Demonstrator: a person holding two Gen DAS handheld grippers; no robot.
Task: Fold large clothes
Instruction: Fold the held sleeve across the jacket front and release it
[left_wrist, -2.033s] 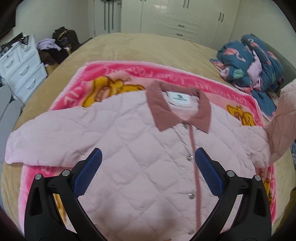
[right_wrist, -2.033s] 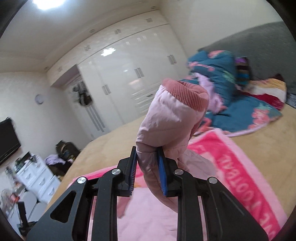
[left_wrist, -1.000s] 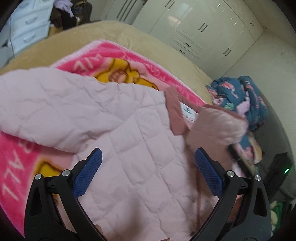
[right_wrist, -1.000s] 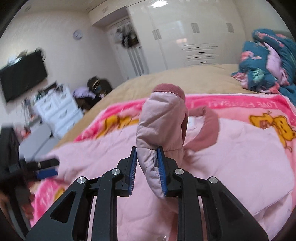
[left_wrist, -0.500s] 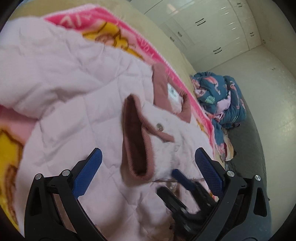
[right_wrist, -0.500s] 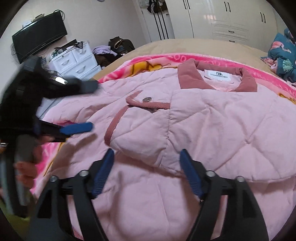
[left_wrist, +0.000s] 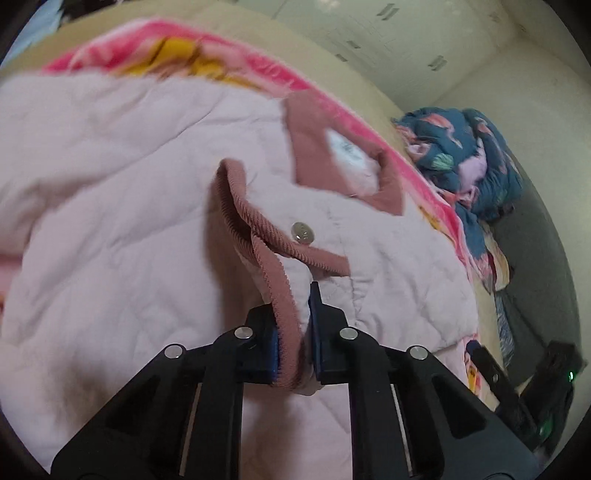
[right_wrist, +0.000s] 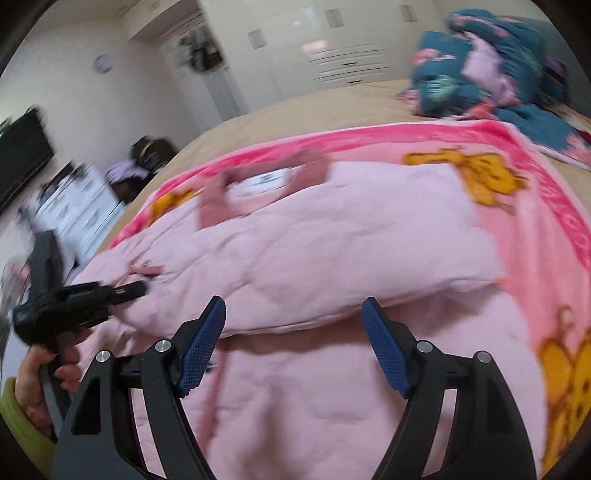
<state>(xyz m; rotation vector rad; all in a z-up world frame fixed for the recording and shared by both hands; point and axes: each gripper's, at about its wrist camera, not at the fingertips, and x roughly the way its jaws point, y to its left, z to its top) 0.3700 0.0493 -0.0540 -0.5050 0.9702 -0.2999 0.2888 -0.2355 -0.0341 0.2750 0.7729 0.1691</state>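
Bedroom, items listed relative to the pink quilted jacket, lying on a pink cartoon blanket on the bed.

- Left gripper: at the jacket's left, just clamped on the folded-over sleeve's corduroy cuff.
- Right gripper: above the jacket's near part, jaws spread, nothing between them.
- Blue bedding heap: beyond the jacket, right.

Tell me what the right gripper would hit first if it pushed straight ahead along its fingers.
Most likely the folded-over edge of the pink jacket: the right gripper is open with nothing between its pads, and that fold lies just past them. Depth is hard to judge in this blurred view.
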